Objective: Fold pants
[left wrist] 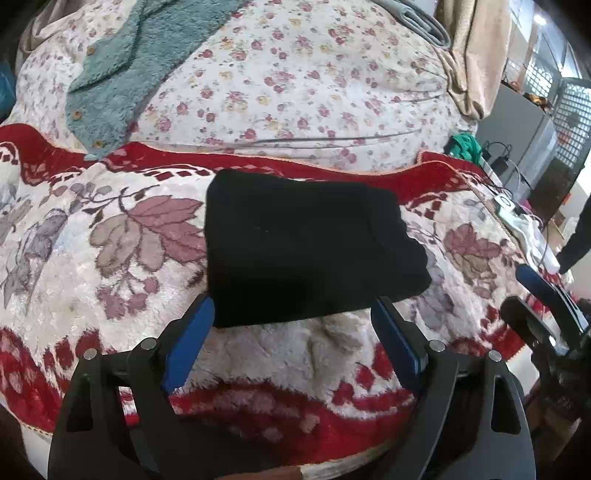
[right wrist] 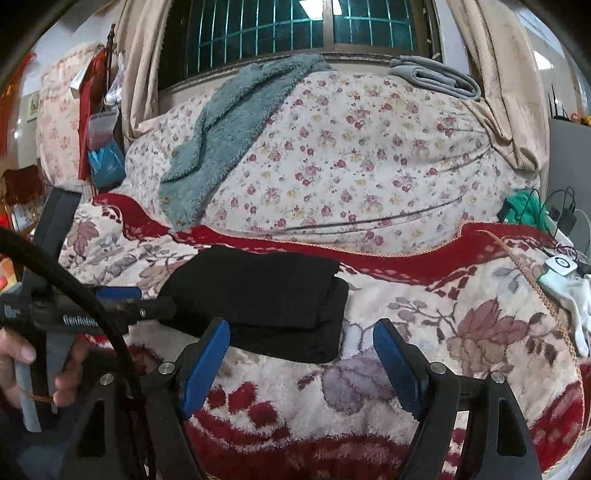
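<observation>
1. Left wrist view is looking down at the pants (left wrist: 306, 247) — a black, folded, roughly square bundle lying flat on the blanket (left wrist: 110, 258), which is covering the near part of the bed.
2. Left tongs (left wrist: 295, 314) are standing wide open, their blue pads flanking the bundle's near edge; they are gripping nothing, and whether a pad is brushing the cloth I cannot tell.
3. Right wrist view is showing the same pants (right wrist: 258, 295) up and to the left of the right tongs (right wrist: 301, 332).
4. Right tongs are gaping fully open and holding nothing, with the left pad overlapping the bundle's near edge in this view and the right pad hanging over bare blanket (right wrist: 461, 332).
5. Layers of the fold are showing at the bundle's right side, stepped one over the other.
6. Left tongs (right wrist: 122, 295) are also appearing at the left of the right wrist view, a hand (right wrist: 22, 365) gripping the handle below a black cable (right wrist: 92, 314).
7. Beyond the blanket a floral quilt (right wrist: 351, 166) is mounding up — a teal fleece (right wrist: 229, 122) is draping over it, and a grey towel (right wrist: 436, 75) is sitting folded near the window (right wrist: 295, 26).
</observation>
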`<state>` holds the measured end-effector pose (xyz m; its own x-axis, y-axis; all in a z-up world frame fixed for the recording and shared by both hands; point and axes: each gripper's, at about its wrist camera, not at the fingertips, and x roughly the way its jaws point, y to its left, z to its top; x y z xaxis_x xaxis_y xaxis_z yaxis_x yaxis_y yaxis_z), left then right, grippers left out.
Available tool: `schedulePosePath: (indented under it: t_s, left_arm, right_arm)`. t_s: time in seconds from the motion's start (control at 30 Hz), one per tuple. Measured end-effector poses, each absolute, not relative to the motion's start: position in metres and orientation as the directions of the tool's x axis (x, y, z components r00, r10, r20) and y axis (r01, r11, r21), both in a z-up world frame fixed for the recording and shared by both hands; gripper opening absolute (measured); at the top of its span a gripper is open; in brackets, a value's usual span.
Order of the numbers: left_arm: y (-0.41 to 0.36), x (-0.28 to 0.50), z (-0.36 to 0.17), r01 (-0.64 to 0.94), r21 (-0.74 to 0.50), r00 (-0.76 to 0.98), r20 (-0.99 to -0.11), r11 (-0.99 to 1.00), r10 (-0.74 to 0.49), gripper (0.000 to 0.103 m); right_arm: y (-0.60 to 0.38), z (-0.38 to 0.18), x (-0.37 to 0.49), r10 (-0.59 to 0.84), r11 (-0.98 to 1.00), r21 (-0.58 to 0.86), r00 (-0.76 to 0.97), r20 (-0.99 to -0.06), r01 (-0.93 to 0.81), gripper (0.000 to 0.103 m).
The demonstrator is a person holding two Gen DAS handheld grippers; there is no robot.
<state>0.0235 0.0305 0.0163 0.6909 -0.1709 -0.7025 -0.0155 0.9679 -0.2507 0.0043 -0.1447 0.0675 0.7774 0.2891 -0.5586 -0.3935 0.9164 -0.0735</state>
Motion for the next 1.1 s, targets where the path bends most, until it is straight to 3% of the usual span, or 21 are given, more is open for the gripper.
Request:
schedulePosePath:
  t_s: [0.27,0.4,0.67,1.1]
  left_arm:
    - [0.006,0.021,0.008,-0.057,-0.032,0.692,-0.722,0.998,0.016,0.087]
    - [-0.008,0.018,0.003,-0.032,0.051,0.691,-0.721,0.998,0.059,0.087]
    - [0.003,0.022,0.002,-0.055,-0.021,0.67,-0.742,0.998,0.021,0.087]
    - [-0.001,0.02,0.002,-0.037,-0.014,0.673,-0.739,0.999,0.014,0.087]
  right_arm:
    - [-0.12,0.061,0.003,0.255,0.879,-0.189,0.767,-0.588,-0.437,0.079]
    - [-0.123,0.061,0.003,0.272,0.878,-0.172,0.761,-0.588,-0.446,0.079]
    - [-0.153,0.064,0.018,0.326,0.914,-0.001,0.735,-0.594,-0.406,0.079]
    - [-0.148,0.062,0.017,0.314,0.91,-0.028,0.731,-0.605,-0.414,0.079]
